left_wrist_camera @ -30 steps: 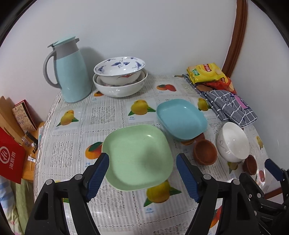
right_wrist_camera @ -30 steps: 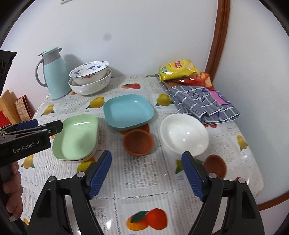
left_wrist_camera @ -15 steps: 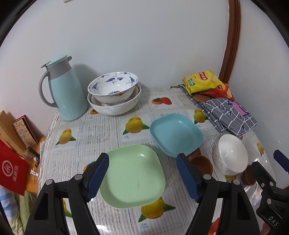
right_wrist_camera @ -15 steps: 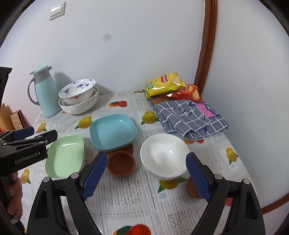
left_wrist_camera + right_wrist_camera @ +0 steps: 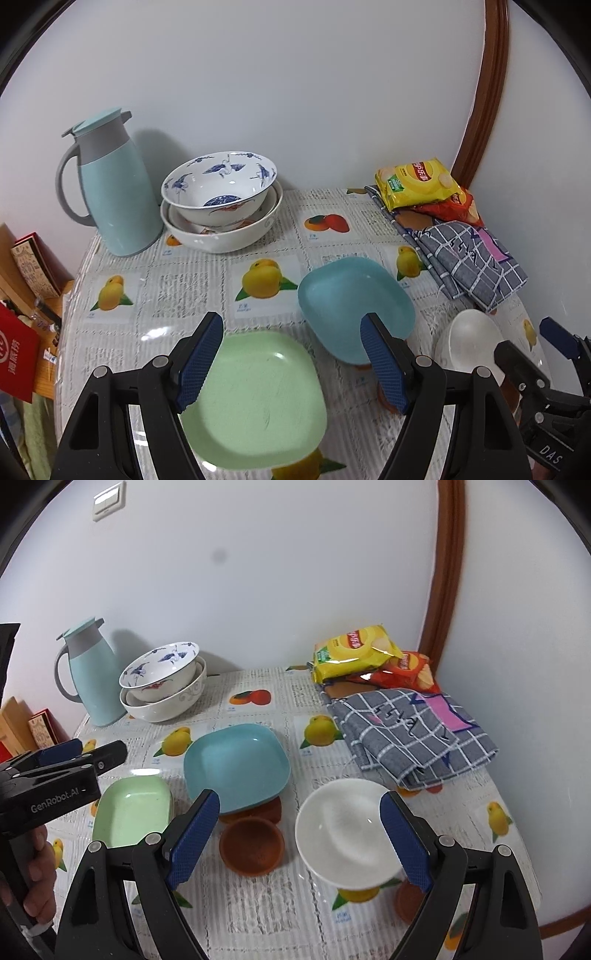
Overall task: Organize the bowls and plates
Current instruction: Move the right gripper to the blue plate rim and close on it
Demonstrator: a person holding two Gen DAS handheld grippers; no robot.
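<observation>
A green square plate [image 5: 255, 398] lies right below my open left gripper [image 5: 291, 321], nothing between its fingers. Beyond it a blue square plate [image 5: 354, 306] rests tilted on a brown dish. A blue-patterned bowl [image 5: 221, 184] sits nested in a large white bowl [image 5: 221, 236] at the back. In the right wrist view my open right gripper [image 5: 299, 799] hovers empty above a brown bowl [image 5: 251, 845] and a white bowl [image 5: 347, 834]. The green plate [image 5: 133, 812] and blue plate [image 5: 236, 764] lie to the left. A small brown saucer [image 5: 410, 901] peeks out behind the right finger.
A pale blue jug [image 5: 110, 192] stands at the back left by the wall. Snack bags [image 5: 354, 646] and a folded checked cloth [image 5: 410, 734] fill the back right. A hand [image 5: 37, 878] holds the left gripper [image 5: 74, 757]. Boxes [image 5: 22, 332] sit past the table's left edge.
Both grippers have drawn back from the table, so the dishes sit lower and farther in each view and more wall shows. The right jaws stand slightly wider. No dish has moved.
</observation>
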